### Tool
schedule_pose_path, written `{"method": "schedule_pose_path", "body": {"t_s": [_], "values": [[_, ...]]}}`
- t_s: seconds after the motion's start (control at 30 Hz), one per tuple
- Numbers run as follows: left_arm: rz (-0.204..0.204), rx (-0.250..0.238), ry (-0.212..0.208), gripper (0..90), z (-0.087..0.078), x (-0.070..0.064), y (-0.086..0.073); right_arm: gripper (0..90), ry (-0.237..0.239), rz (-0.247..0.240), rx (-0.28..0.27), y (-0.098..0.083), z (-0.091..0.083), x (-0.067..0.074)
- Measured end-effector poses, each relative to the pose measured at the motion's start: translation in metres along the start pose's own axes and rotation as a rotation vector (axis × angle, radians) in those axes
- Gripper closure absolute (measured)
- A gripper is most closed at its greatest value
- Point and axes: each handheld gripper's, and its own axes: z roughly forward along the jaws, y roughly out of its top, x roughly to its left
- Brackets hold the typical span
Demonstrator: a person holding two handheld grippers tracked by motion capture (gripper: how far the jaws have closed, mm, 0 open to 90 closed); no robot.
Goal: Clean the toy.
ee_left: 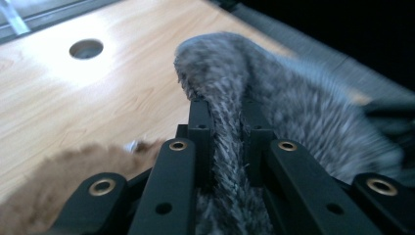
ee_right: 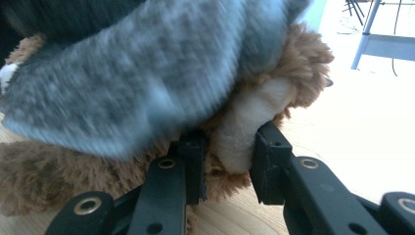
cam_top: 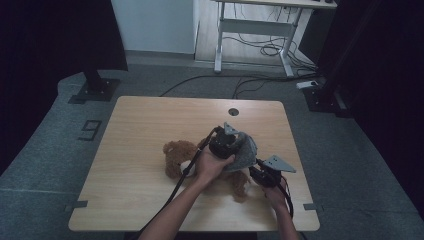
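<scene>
Teddy bear (cam_top: 176,156) mid-table, left fingers (ee_left: 199,128) pinching grey cloth (ee_left: 293,112), right fingers (ee_right: 195,161) pinching bear's paw (ee_right: 247,129).

Both forearms reach in over the bear (cam_top: 176,156): left gripper (cam_top: 223,141) clamped above its middle, right gripper (cam_top: 261,175) pinching its foot.

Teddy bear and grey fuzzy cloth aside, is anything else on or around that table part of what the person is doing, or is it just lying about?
Part of the job:
- brown teddy bear, its paw pinched by the right gripper
- grey fuzzy cloth, clamped by the left gripper
- wooden table under them

Just lying about:
- white desk frame behind
- cables on the floor
- black stand base
</scene>
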Motion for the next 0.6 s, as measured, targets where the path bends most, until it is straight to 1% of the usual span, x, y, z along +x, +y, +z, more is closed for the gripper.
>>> {"method": "schedule_pose_path", "body": {"t_s": [0.07, 0.13, 0.27, 0.33, 0.4, 0.47, 0.53, 0.6], "values": [[-0.016, -0.001, -0.001, 79.1, -0.001, 0.005, -0.005, 69.7, 0.001, -0.002, 0.002, -0.001, 0.0, 0.0], [-0.023, -0.003, 0.005, 79.2, -0.006, 0.009, -0.009, 69.7, 0.003, -0.005, -0.006, -0.001, 0.0, -0.001], [-0.037, -0.004, 0.015, 79.4, -0.018, 0.018, -0.018, 69.7, 0.008, 0.004, -0.011, 0.0, -0.002, -0.003], [-0.034, -0.007, 0.027, 79.5, -0.026, 0.023, -0.023, 69.7, 0.005, 0.002, -0.01, 0.0, -0.002, -0.003], [-0.027, -0.007, 0.046, 79.8, -0.034, 0.028, -0.028, 69.6, 0.005, 0.004, -0.007, -0.001, -0.001, -0.003], [-0.03, -0.008, 0.068, 79.9, -0.043, 0.036, -0.033, 69.6, 0.004, 0.006, -0.006, -0.002, -0.001, -0.004], [-0.039, -0.002, 0.106, 80.0, -0.05, 0.045, -0.037, 69.5, 0.002, 0.006, -0.006, -0.002, -0.001, -0.005], [-0.062, 0.004, 0.126, 80.1, -0.057, 0.058, -0.042, 69.5, -0.002, 0.011, -0.004, -0.003, -0.001, -0.006]]}}
